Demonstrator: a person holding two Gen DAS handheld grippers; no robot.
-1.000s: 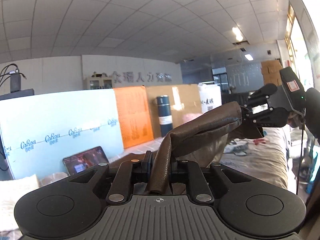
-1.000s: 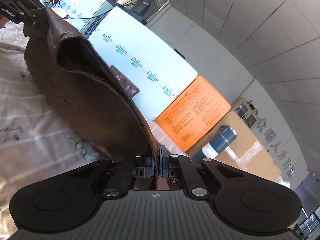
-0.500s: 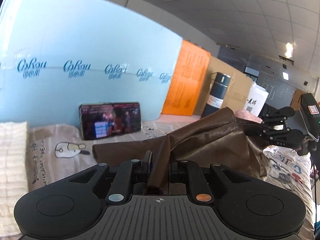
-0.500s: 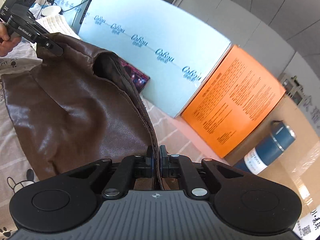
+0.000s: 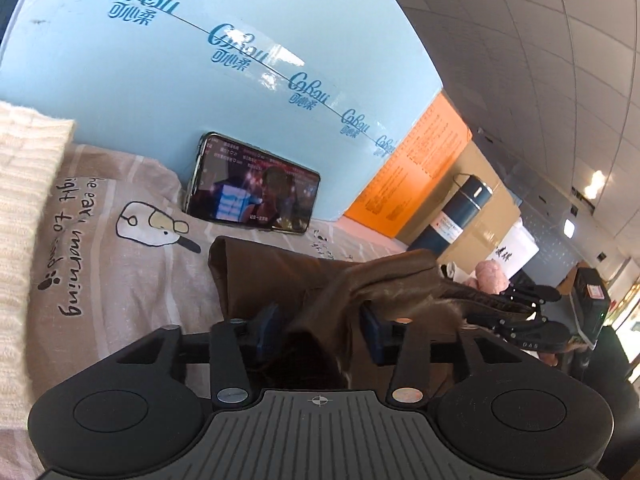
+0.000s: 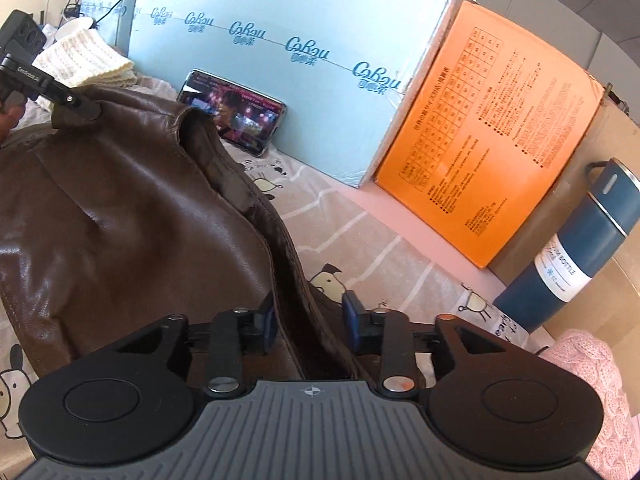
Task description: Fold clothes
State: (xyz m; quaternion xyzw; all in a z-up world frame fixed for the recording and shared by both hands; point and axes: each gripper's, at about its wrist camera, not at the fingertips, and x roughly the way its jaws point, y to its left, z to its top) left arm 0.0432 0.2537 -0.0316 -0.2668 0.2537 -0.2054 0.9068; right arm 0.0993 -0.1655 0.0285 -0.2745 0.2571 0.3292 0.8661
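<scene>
A brown leather garment (image 6: 120, 216) lies bunched on the patterned bedsheet (image 6: 360, 236). In the right wrist view my right gripper (image 6: 308, 320) is open, and the garment's edge runs loose between its blue pads (image 6: 266, 322). In the left wrist view my left gripper (image 5: 320, 330) is open too, with a fold of the garment (image 5: 328, 292) lying between its fingers. Each gripper shows in the other's view: the left one (image 6: 60, 98) at the garment's far corner, the right one (image 5: 532, 320) at the right.
A phone (image 5: 254, 200) with a lit screen leans on a light blue foam board (image 5: 200, 60). An orange box (image 6: 480, 128) and a dark blue bottle (image 6: 576, 248) stand at the back. A cream knit (image 5: 20, 220) lies left, a pink knit (image 6: 592, 376) right.
Both grippers have come down from a raised hold to the bed and have opened. The garment, held up and stretched between them before, now rests on the sheet.
</scene>
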